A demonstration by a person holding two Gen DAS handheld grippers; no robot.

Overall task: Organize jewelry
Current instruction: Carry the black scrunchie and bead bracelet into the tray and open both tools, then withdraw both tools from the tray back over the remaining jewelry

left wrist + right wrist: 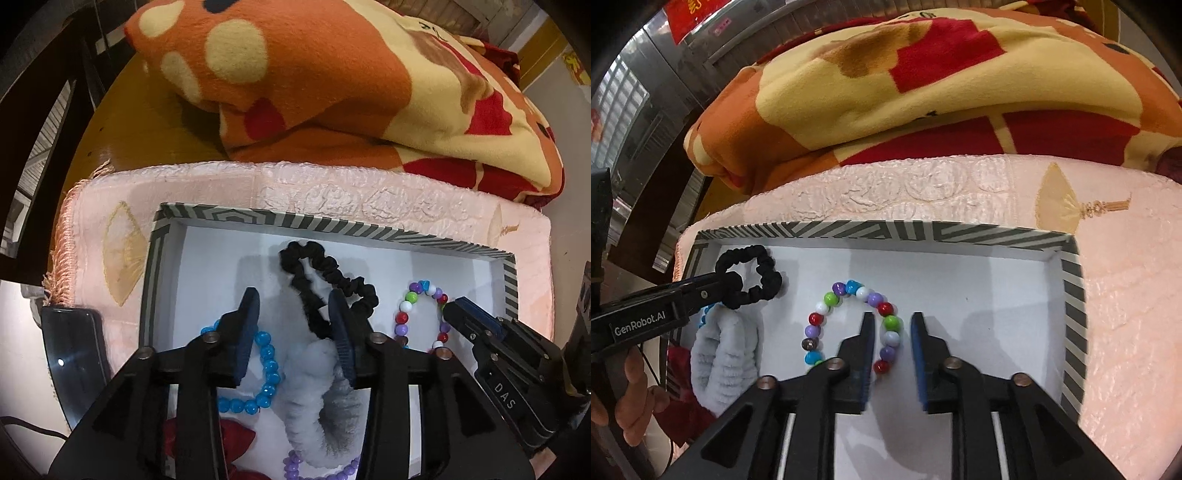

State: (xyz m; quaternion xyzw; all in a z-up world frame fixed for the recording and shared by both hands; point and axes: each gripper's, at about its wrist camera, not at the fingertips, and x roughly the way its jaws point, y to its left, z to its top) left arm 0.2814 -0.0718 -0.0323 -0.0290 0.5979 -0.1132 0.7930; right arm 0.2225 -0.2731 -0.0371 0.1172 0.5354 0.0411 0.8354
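Box (406, 230) contains two scrunchies, three bead bracelets, one red bow.

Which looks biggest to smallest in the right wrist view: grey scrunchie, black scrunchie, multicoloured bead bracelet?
1. Grey scrunchie, though it lies nearer the camera, which may inflate it.
2 and 3. Multicoloured bead bracelet and black scrunchie look about alike; the bracelet is partly hidden, so no ranking between them.

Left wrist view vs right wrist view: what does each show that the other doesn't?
Left only: purple bead bracelet, red bow, dark phone beside the box.
Right only: a hand holding the left gripper.
Both: striped box, black scrunchie, grey scrunchie, blue bead bracelet, multicoloured bead bracelet, orange blanket, right gripper.
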